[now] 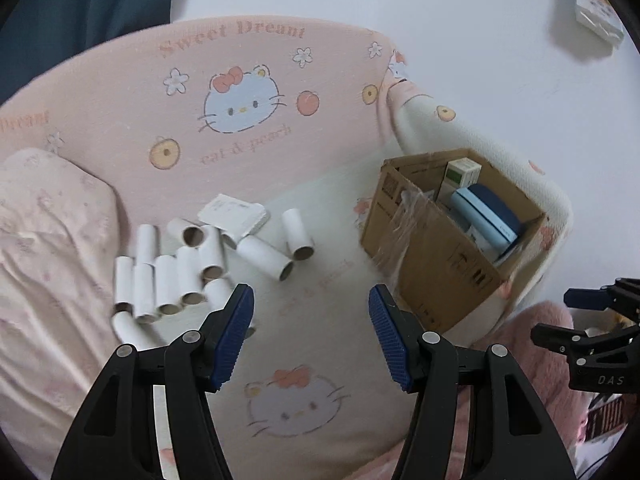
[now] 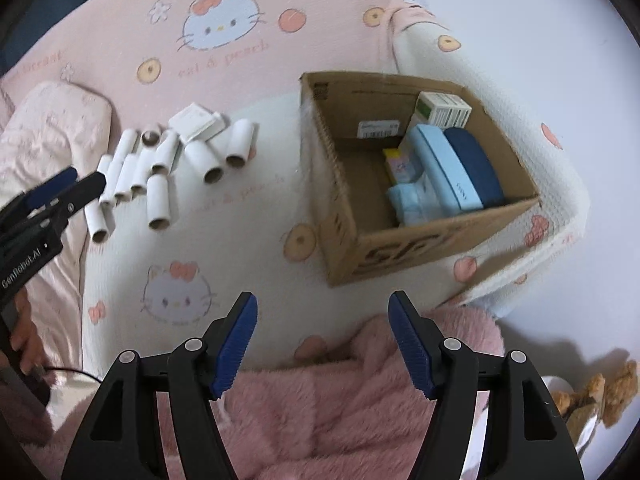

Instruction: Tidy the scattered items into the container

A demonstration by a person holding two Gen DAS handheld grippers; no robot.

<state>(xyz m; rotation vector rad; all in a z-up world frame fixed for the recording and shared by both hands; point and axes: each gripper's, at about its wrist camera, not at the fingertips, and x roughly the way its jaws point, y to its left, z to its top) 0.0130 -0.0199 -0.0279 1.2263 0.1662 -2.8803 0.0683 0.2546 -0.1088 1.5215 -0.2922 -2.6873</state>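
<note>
- Left gripper [image 1: 311,334] stood wide, nothing betw. its blue pads; it hung over the cream cat-print bed cover [image 1: 304,360], just right of the tube pile.
- Right gripper [image 2: 322,340] jaws were opening, nothing betw. them; below it lay a pink fluffy blanket [image 2: 320,408] at the bed's near edge.
- Cardboard tubes [image 1: 180,272] lay scattered in a loose heap on the cover, well left of the cardboard box [image 1: 440,264]; a flat white packet [image 1: 234,214] rested on the heap's far side.
- Left-wrist view only: clear tape/film hanging on the box's near wall, a printed box [image 1: 598,4] far off on the white surface, top right.
- Right-wrist view only: deep look into the box – light blue case [image 2: 444,168], dark blue case [image 2: 476,168] beside it, green-white carton [image 2: 442,110] upright at the back wall, a small yellow-pink pack [image 2: 398,166], a folded light blue item [image 2: 408,202]. Rest of the box floor was bare.
- Right-wrist view also showed a hand [image 2: 26,340] on the left tool's grip, far left, and brown fuzzy things [image 2: 608,392] at lower right; too blurred to name.
</note>
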